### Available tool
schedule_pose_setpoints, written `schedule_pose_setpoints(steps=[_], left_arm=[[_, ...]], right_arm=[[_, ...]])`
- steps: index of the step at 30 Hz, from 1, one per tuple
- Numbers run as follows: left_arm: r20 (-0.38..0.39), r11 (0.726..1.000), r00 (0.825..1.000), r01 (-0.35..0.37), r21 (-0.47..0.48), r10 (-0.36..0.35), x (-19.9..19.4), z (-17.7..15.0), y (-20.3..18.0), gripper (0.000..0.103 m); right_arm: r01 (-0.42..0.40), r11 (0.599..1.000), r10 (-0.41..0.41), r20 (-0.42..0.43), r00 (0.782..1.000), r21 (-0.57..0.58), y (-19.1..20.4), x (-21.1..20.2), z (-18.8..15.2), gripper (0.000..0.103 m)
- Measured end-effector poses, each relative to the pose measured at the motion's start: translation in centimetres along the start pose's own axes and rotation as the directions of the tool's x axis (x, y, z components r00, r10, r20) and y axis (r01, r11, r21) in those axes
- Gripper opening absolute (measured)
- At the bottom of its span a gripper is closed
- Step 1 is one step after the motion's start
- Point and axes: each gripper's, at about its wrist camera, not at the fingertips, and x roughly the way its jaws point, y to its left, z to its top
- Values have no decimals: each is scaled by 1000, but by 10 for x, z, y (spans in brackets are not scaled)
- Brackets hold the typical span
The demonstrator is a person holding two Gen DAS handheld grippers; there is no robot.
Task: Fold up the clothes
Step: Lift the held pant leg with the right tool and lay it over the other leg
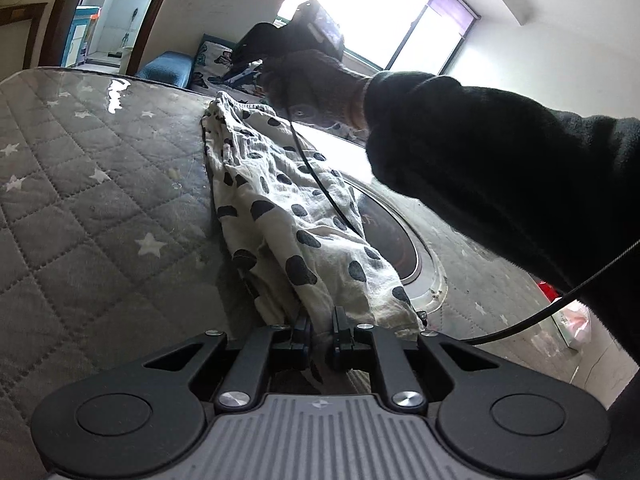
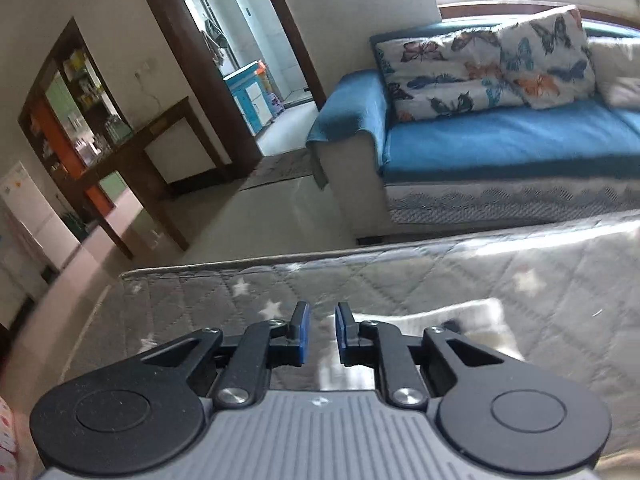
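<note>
- Quilted grey cover point(image 1: 80, 184) with white stars spreads across my desk and fills most of both wrist views; a clear sheet over it catches glare from the window.
- Behind the desk, my right camera shows a sofa with a blue cover point(image 2: 500, 140) and two butterfly-print cushions point(image 2: 492, 68) leaning on its back.
- A black sleeve point(image 1: 500, 168) reaches across my left view, the gloved hand point(image 1: 316, 80) gripping the other tool above the far end of the cloth.
- The white garment with dark spots point(image 1: 288, 216) lies in a long rumpled strip on the desk, running from my left claw away towards that hand.
- A thin black cable point(image 1: 320, 184) drapes across the garment.
- My left claw point(image 1: 322, 334) is clamped narrow on the near edge of the garment, fabric bunched between the pads.
- My right claw point(image 2: 322, 334) hovers just above the cover, blue pads point(image 2: 305, 332) parted a little, holding nothing; a pale blurred patch of cloth lies just to its right.
</note>
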Motion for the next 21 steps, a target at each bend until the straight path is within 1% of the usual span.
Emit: schedule_pose_setpoints(steps=[3,5,8,9,10,11,13,18,21], left_arm=[[0,1000,1000,-3,6,3,1,0,-1,11],[2,1000,1000,-5,10,5,0,0,-2,11],[3,1000,1000,-11,9,11,0,0,-2,11],[4,1000,1000,-12,8,12,-1,0,-2,11],[5,1000,1000,-13,9,13,-1,-1,-2,11],[7,1000,1000,-14,12,13,-2,-1,-3,11],[11,1000,1000,-15,18,15,-4,-1,-3,11],[25,999,1000,-15,34,14,-8,-1,-5,11],[24,999,999,-22,27,21,-8,-2,-4,11]], right_arm=[[19,999,-21,-38,999,-49,7,4,-6,21],[30,996,-35,-63,997,-82,11,7,-9,29],[45,990,-59,-99,993,-133,18,11,-15,30],[46,990,-59,-98,993,-136,20,11,-16,29],[44,990,-56,-92,994,-134,21,11,-16,27],[42,990,-53,-86,995,-131,22,11,-16,17],[37,991,-47,-73,996,-126,25,11,-16,5],[27,993,-32,-40,999,-114,32,11,-16,3],[19,994,-22,-25,999,-110,36,11,-16,3]])
